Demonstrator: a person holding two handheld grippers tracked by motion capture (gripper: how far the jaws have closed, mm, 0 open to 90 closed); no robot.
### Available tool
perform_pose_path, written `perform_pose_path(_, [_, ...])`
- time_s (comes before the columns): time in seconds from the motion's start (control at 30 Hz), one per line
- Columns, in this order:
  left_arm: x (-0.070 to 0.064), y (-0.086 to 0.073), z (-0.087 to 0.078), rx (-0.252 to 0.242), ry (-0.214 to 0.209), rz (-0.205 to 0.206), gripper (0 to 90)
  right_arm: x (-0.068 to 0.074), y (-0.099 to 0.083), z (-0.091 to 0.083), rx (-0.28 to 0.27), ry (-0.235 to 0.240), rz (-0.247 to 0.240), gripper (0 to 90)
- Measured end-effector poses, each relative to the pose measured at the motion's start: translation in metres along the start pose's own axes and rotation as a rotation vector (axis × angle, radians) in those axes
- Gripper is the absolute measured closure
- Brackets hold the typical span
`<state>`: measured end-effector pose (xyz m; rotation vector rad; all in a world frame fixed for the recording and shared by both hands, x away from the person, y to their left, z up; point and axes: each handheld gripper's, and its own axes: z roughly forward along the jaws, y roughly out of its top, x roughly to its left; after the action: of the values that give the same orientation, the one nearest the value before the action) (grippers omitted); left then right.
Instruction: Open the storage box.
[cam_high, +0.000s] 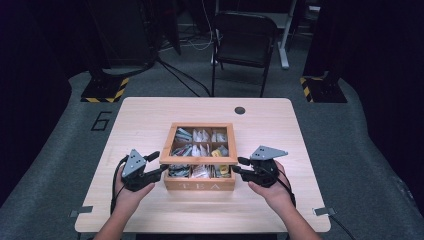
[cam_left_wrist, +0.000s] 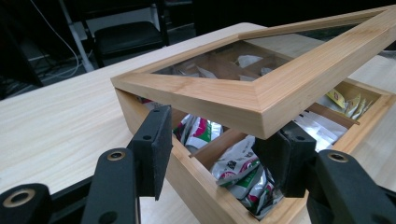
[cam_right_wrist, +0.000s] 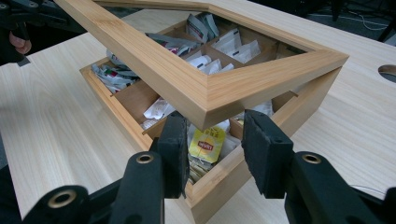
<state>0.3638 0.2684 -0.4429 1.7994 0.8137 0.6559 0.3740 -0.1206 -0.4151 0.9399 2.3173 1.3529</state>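
Observation:
A wooden tea box (cam_high: 200, 185) marked TEA stands mid-table, its compartments holding several tea bags (cam_high: 200, 136). Its glass-windowed lid (cam_high: 199, 160) is raised at the front and hinged at the back. My left gripper (cam_high: 159, 165) is at the lid's front left corner, my right gripper (cam_high: 239, 166) at the front right corner. In the left gripper view the open left gripper (cam_left_wrist: 219, 135) sits under the lifted lid (cam_left_wrist: 224, 98), above tea bags (cam_left_wrist: 238, 168). In the right gripper view the open right gripper (cam_right_wrist: 215, 128) flanks the lid (cam_right_wrist: 187, 84) corner, over a yellow tea bag (cam_right_wrist: 205, 145).
The light wooden table (cam_high: 150, 120) has a round cable hole (cam_high: 240, 110) behind the box. A black chair (cam_high: 245, 37) stands beyond the far edge. Cables trail from both grippers toward the table's near edge.

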Motion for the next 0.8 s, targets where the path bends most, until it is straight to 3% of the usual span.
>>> perform_pose_path(0.17, [0.001, 0.005, 0.000, -0.008, 0.001, 0.009, 48.3, -0.001, 0.003, 0.001, -0.016, -0.015, -0.008, 56.4])
perform_pose_path(0.47, [0.006, 0.019, 0.000, -0.024, -0.002, 0.018, 50.6, -0.006, 0.013, 0.003, -0.045, -0.072, -0.088, 48.2])
perform_pose_path(0.8, [0.010, 0.034, 0.003, -0.018, -0.010, 0.056, 54.2, -0.011, 0.032, 0.006, -0.060, -0.065, -0.148, 49.9])
